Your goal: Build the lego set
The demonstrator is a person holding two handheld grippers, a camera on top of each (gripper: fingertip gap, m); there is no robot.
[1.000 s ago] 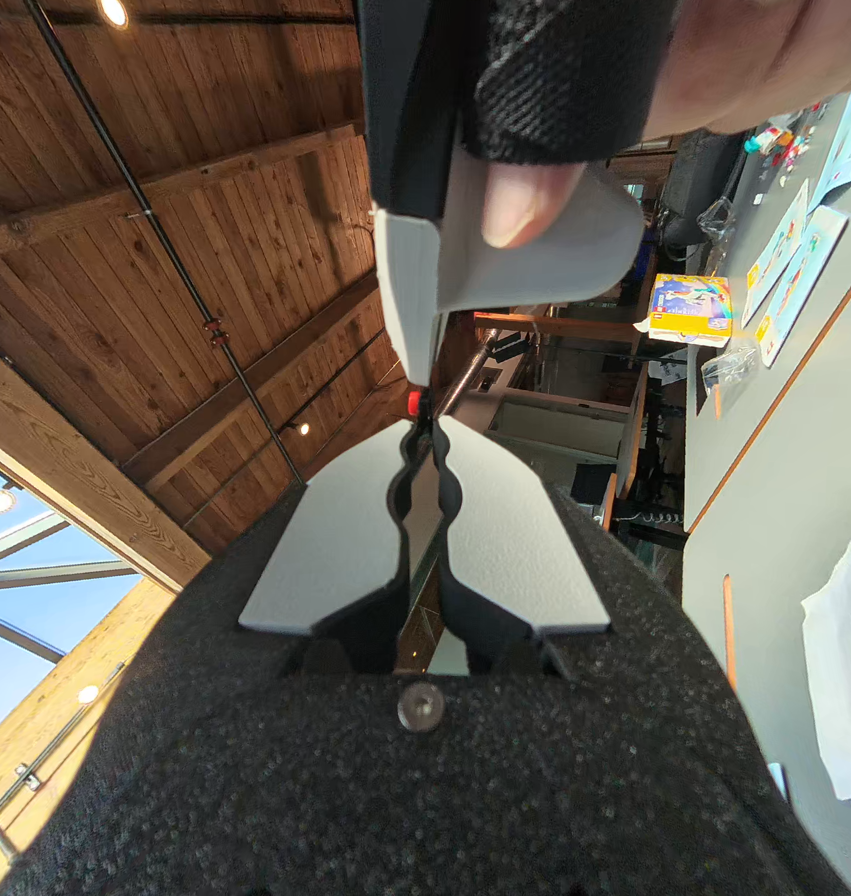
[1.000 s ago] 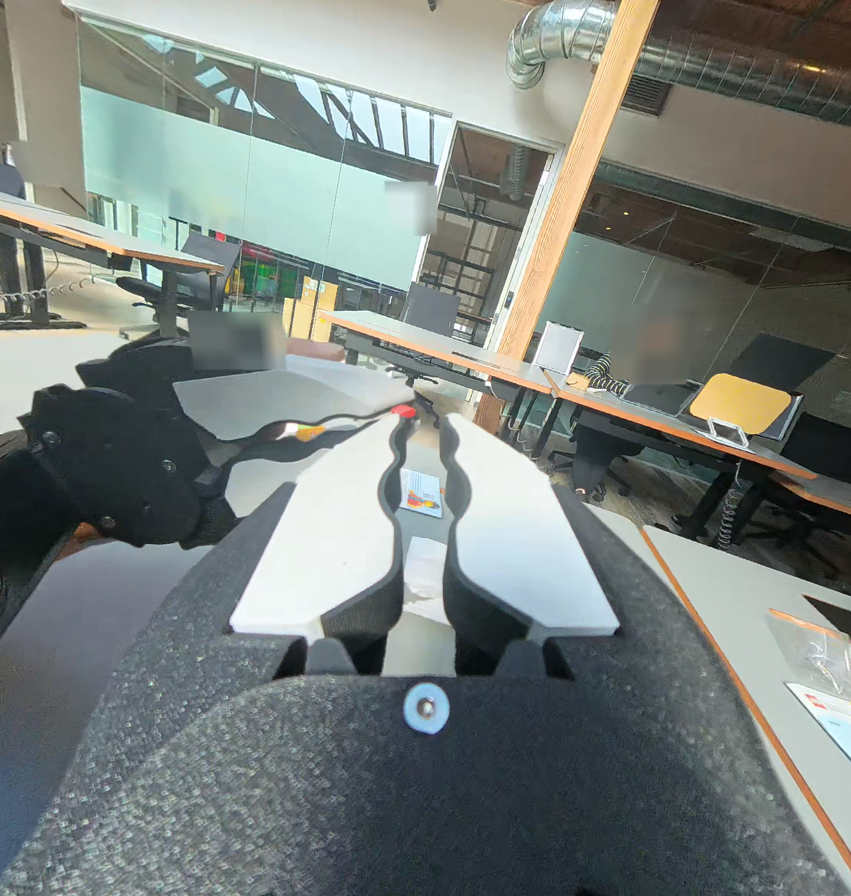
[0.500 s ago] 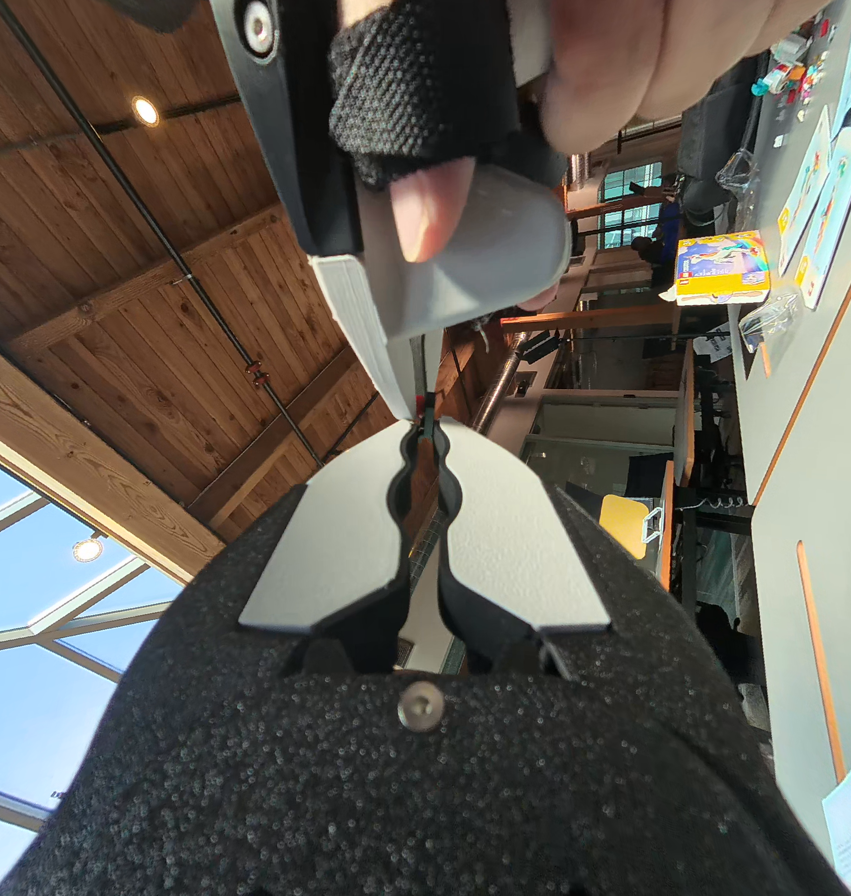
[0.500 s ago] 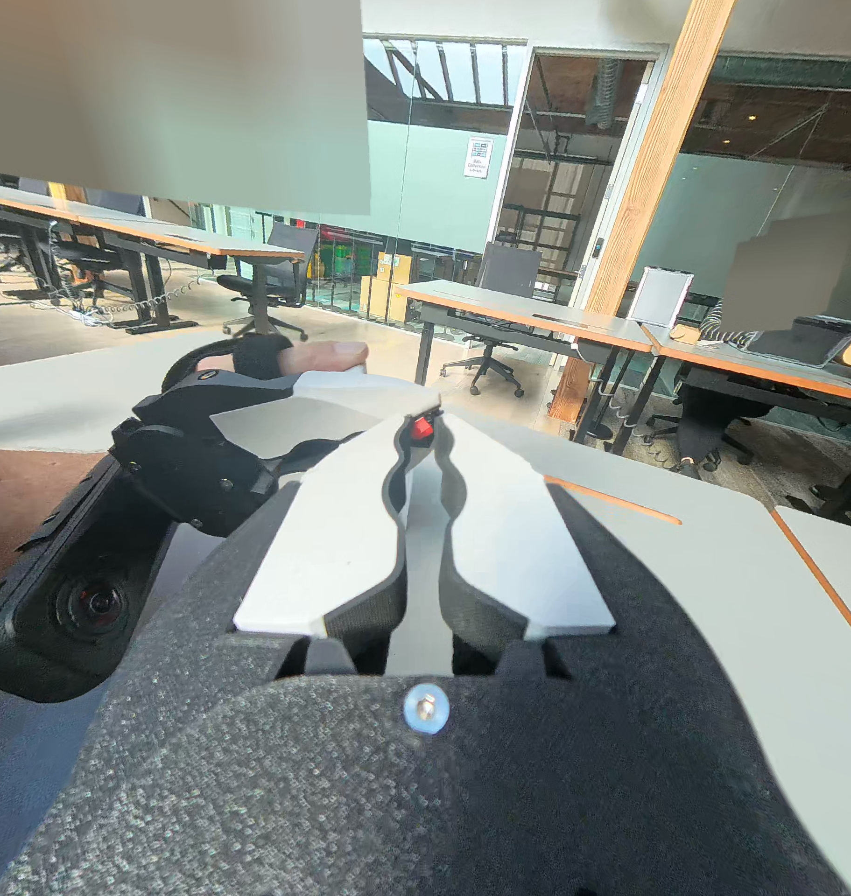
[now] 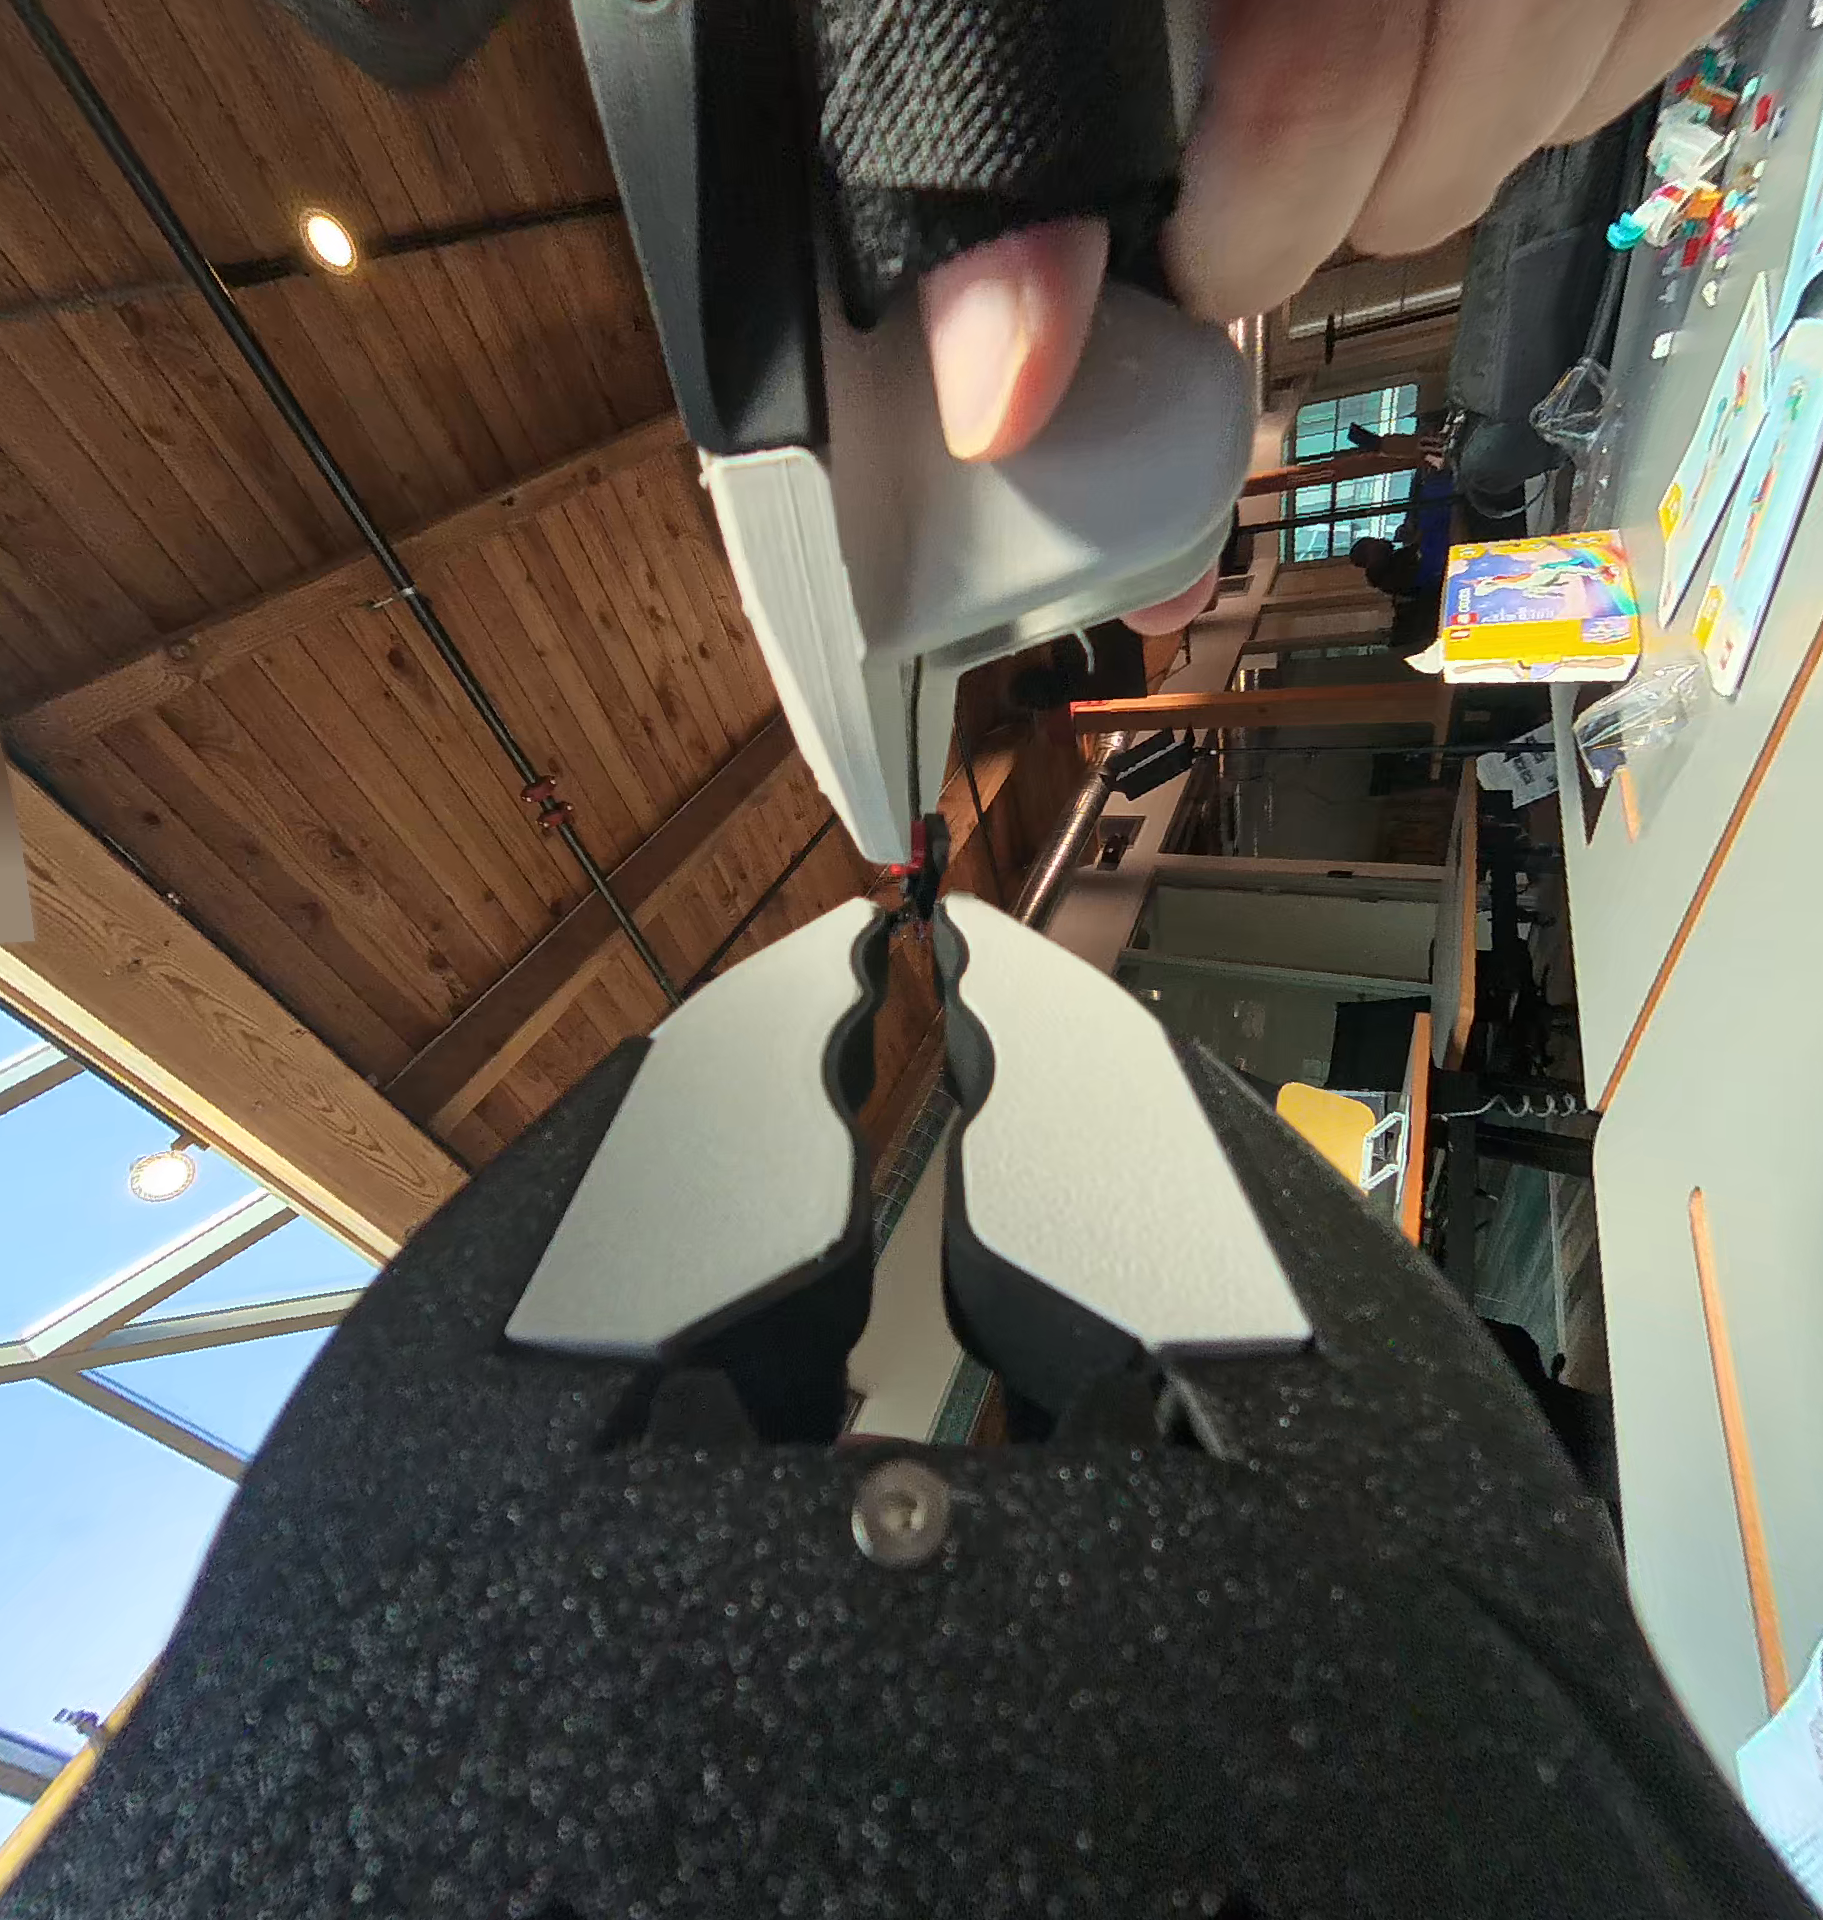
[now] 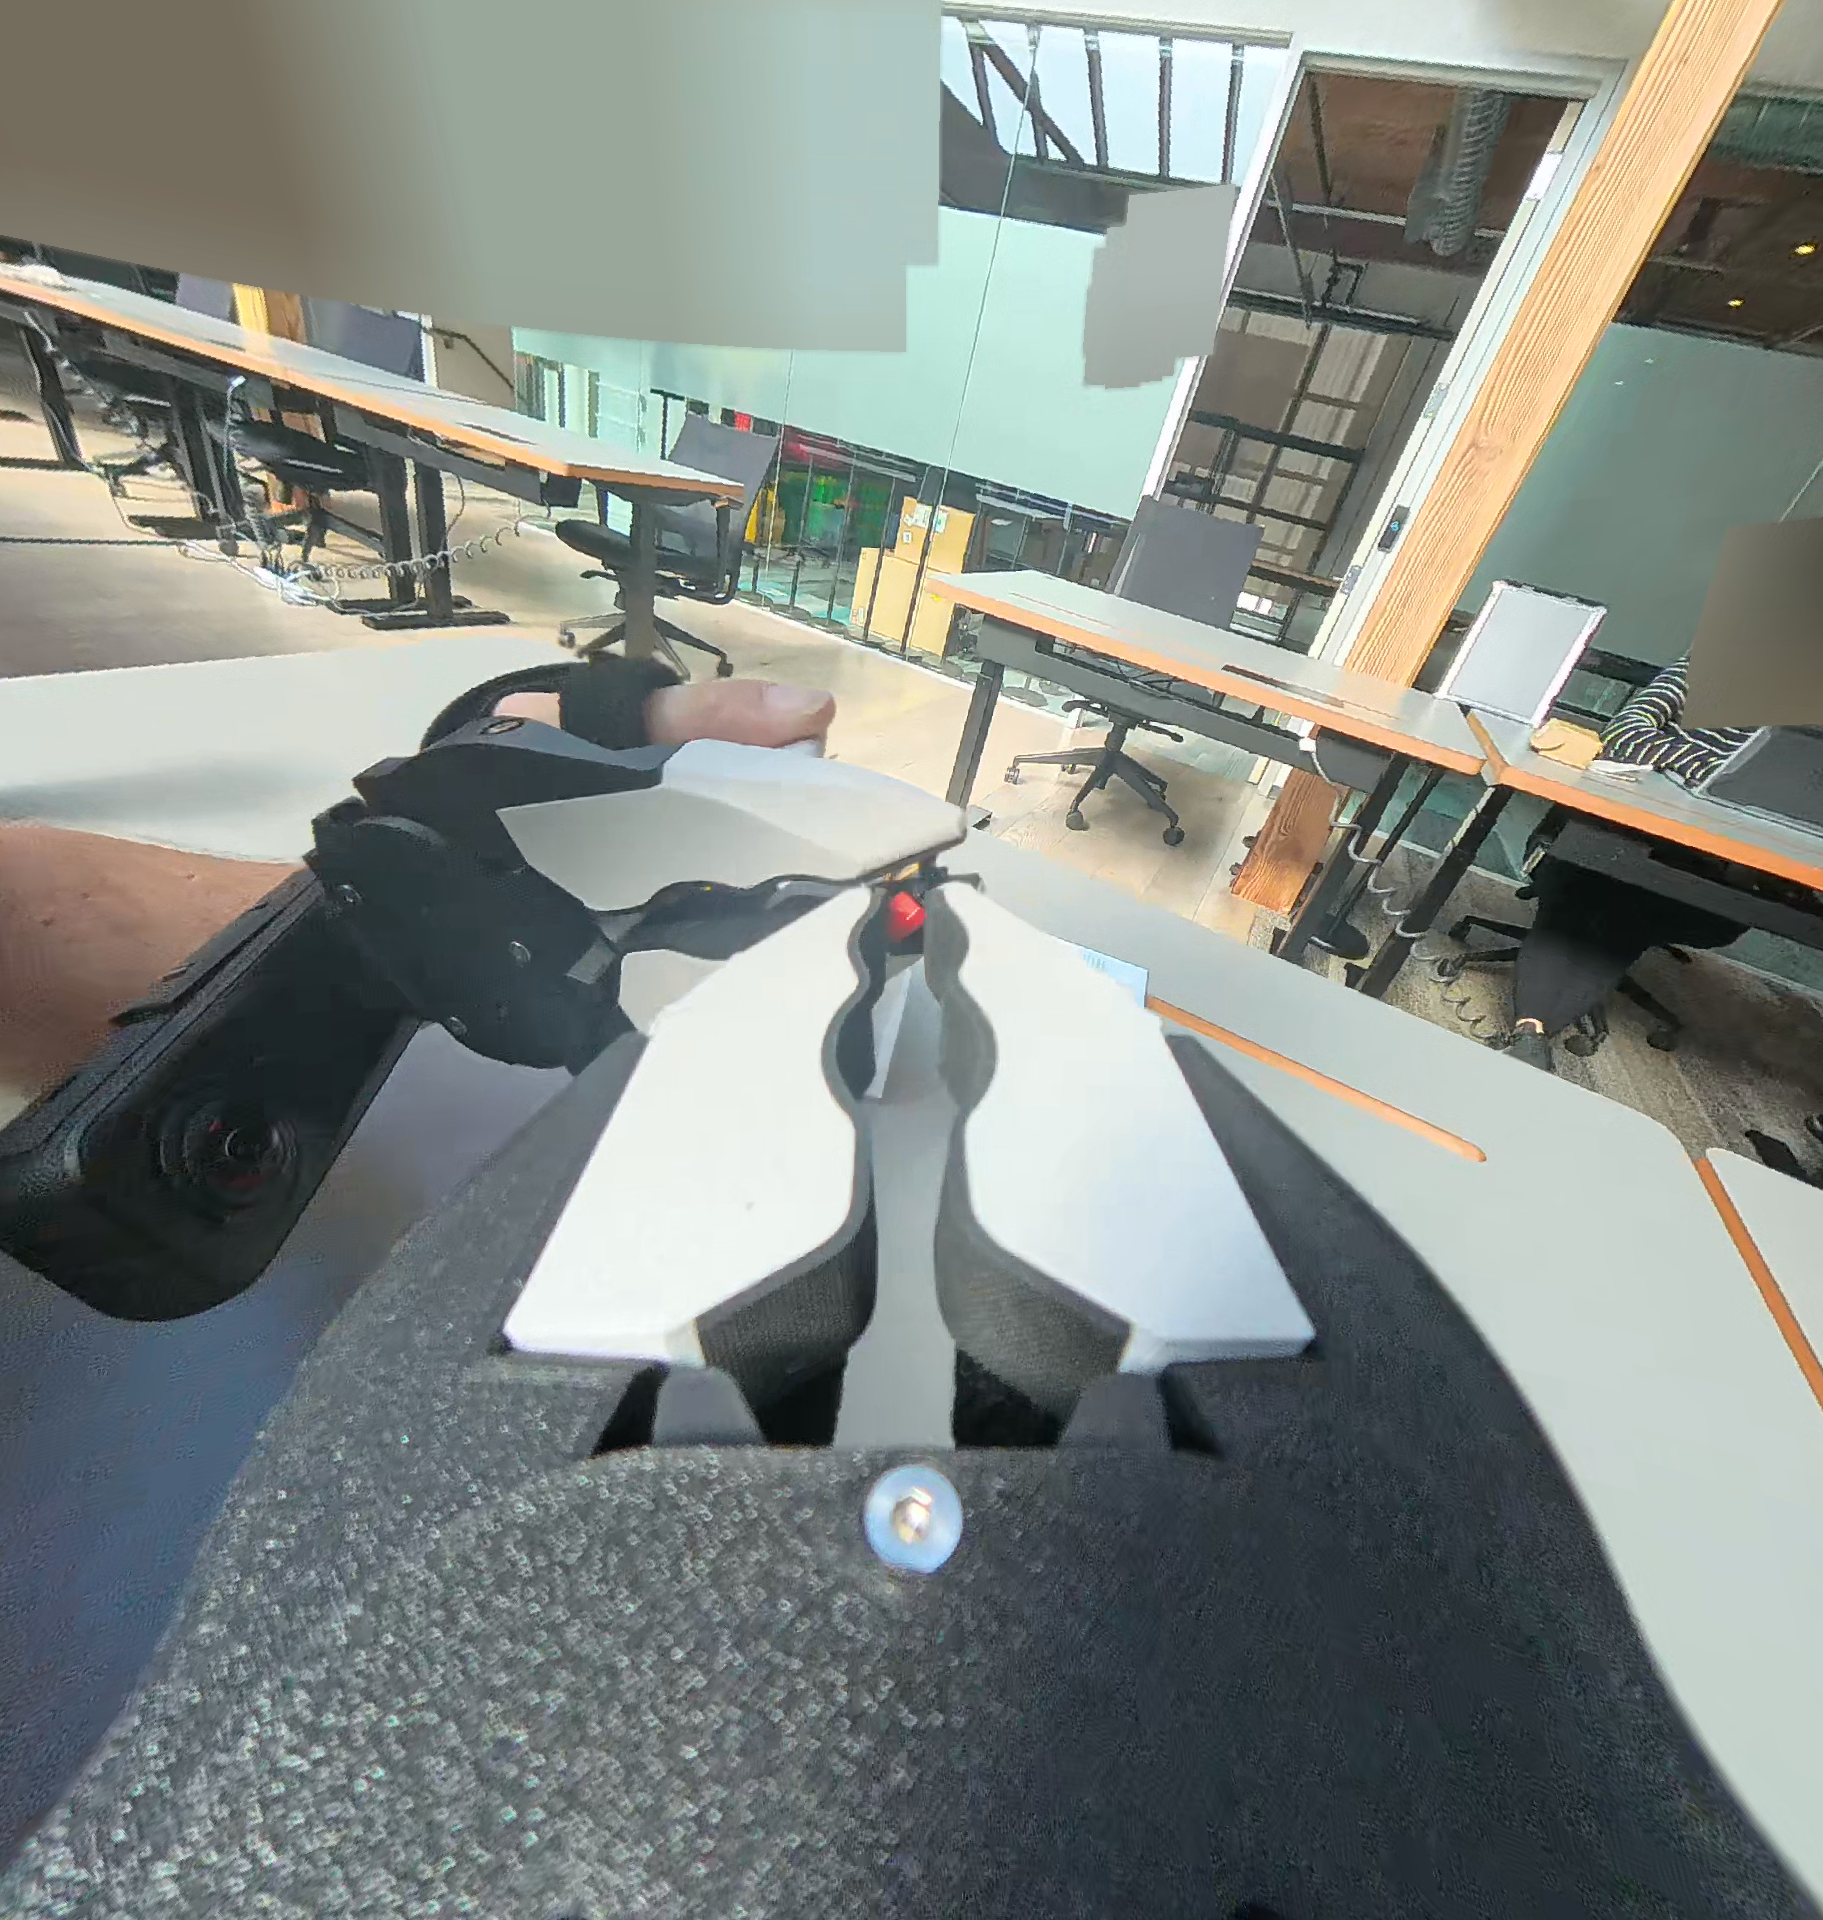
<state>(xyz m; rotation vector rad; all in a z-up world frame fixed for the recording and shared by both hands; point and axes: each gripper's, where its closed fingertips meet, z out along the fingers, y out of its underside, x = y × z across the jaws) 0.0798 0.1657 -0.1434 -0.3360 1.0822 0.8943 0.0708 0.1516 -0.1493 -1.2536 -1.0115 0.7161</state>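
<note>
You had both tools lifted off the grey table [image 6: 1509, 1299], tips meeting in mid-air. Your left gripper [image 5: 912, 920] was rolled onto its side — in its own view the table [image 5: 1738, 1039] ran up the right edge and the wooden ceiling [image 5: 367, 623] filled the left. Its two pale fingers [image 5: 720, 1153] were drawn close together, nearly touching at the tips, pinching a small dark piece with red on it [image 5: 926, 842].

Your right gripper [image 6: 912, 914] sat level and pointed out over the table toward the office desks [image 6: 1198, 644]. Its jaws were likewise closed down to a narrow gap, with a small red lego piece [image 6: 905, 914] caught right between the tips. In that view the left gripper [image 6: 948, 868] came in from the left, flat on its side, its tips just touching the red piece from above.

Your left hand [image 6: 678, 717], in a black fingerless glove, lay along the top of that tool, thumb stretched forward over the pale finger. In the left wrist view your right hand [image 5: 1302, 156] gripped its tool from above, a fingertip pressed on the grey trigger plate [image 5: 1073, 488].

Further back on the table lay the yellow lego box [image 5: 1535, 623], instruction sheets [image 5: 1759, 478], a clear bag [image 5: 1639, 717], and — far corner — loose coloured bricks [image 5: 1696, 197].
</note>
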